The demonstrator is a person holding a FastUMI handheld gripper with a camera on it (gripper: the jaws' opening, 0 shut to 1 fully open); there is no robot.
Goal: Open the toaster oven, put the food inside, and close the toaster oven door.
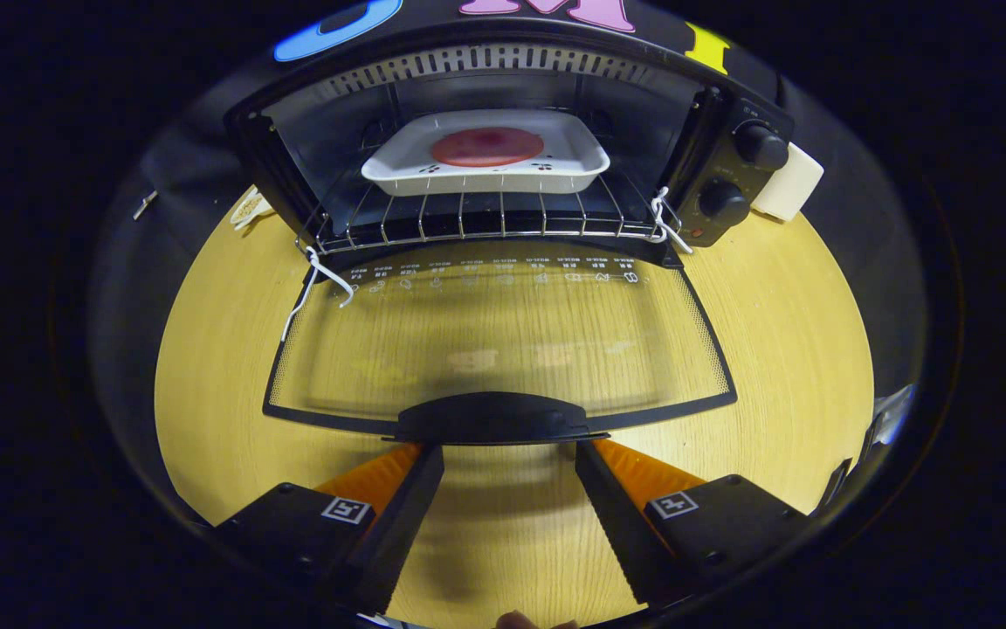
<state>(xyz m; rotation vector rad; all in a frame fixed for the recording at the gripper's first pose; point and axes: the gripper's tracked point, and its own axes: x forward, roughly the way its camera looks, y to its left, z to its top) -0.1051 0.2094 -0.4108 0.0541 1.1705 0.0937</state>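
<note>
The white square ceramic dish [485,155] with a round red slice of food [486,147] sits on the wire rack [477,223] inside the black toaster oven [503,148], so we judge that closing is what remains. The glass door [503,341] lies folded flat toward us, its curved black handle [492,418] at the near edge. Our tongs [509,459] stand wide open and hold nothing, their tips just short of the handle's two ends. To close well, we would slip under the handle's middle and lift in an arc about the far hinge, not push straight ahead. The rack's front edge juts close to the hinge, with white strings [321,275] tied at both corners; the left one trails over the door's corner and might snag. The pale wooden counter [782,349] gives open room left and right of the door.
</note>
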